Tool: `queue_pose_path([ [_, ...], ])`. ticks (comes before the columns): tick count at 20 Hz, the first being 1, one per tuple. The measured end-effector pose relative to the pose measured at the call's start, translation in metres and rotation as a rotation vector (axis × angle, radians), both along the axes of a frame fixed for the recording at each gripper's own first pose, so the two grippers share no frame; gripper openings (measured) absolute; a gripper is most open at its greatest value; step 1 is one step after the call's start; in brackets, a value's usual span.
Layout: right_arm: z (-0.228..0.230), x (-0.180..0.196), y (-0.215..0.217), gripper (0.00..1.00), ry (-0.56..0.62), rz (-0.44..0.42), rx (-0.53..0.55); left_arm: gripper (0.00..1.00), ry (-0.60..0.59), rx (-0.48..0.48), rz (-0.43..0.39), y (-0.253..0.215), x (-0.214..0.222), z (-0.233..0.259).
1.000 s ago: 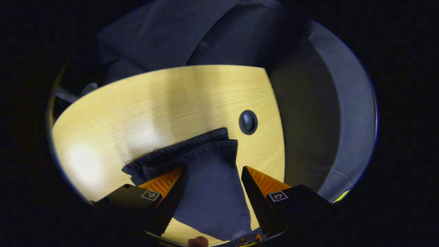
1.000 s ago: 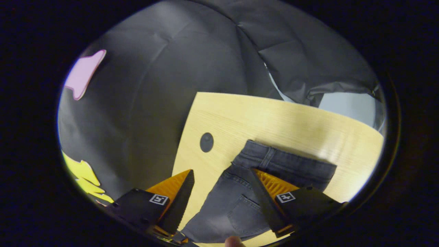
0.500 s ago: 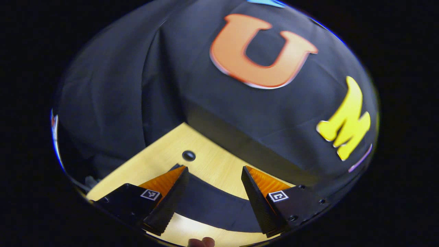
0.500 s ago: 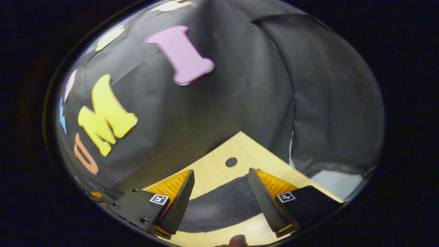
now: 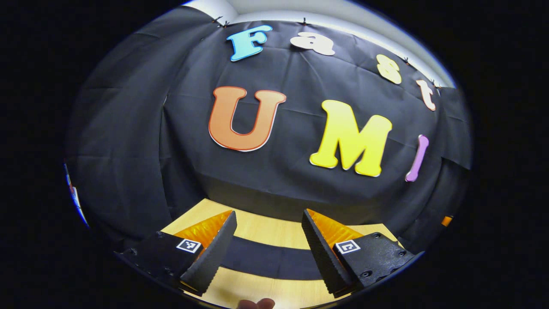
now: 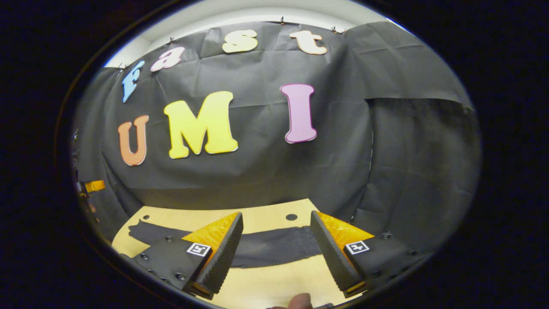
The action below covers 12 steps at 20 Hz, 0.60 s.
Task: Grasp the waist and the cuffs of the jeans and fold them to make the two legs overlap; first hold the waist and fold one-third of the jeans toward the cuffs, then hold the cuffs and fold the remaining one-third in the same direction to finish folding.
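On the table [image 5: 257, 227] the jeans [image 5: 270, 261] lie flat as one long dark strip, running crosswise below the black wall cloth [image 5: 128, 141]. From the left gripper view I see my left gripper [image 5: 268, 253] with its fingers spread wide, nothing between them; the jeans sit on the table beyond the tips, apart from them. From the right gripper view my right gripper [image 6: 276, 253] is likewise spread wide and holds nothing, and the jeans [image 6: 274, 244] stretch across the table [image 6: 266, 283] past both fingers, one end reaching toward the table's left edge. A round hole [image 6: 291, 217] in the table lies just behind the jeans, near the cloth. A fingertip [image 6: 300, 300] shows at the bottom edge, nearer than the jeans.
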State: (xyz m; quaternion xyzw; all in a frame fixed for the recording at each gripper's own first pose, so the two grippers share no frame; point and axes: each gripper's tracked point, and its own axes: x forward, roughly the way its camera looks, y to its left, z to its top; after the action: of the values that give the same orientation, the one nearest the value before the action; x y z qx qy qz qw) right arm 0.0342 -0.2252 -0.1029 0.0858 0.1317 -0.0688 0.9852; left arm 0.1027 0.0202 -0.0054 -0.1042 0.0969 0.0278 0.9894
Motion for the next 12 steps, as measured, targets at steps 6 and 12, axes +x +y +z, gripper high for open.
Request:
queue_pose_path([
  [6, -0.026, -0.037, 0.005, 0.98, 0.03, -0.057, 0.064, 0.98, -0.027, 0.069, -0.073, -0.036, -0.033, -0.002],
  [12, -0.082, -0.017, -0.031, 0.98, 0.099, -0.131, 0.184, 0.98, 0.019, 0.096, -0.094, -0.059, -0.038, -0.007],
])
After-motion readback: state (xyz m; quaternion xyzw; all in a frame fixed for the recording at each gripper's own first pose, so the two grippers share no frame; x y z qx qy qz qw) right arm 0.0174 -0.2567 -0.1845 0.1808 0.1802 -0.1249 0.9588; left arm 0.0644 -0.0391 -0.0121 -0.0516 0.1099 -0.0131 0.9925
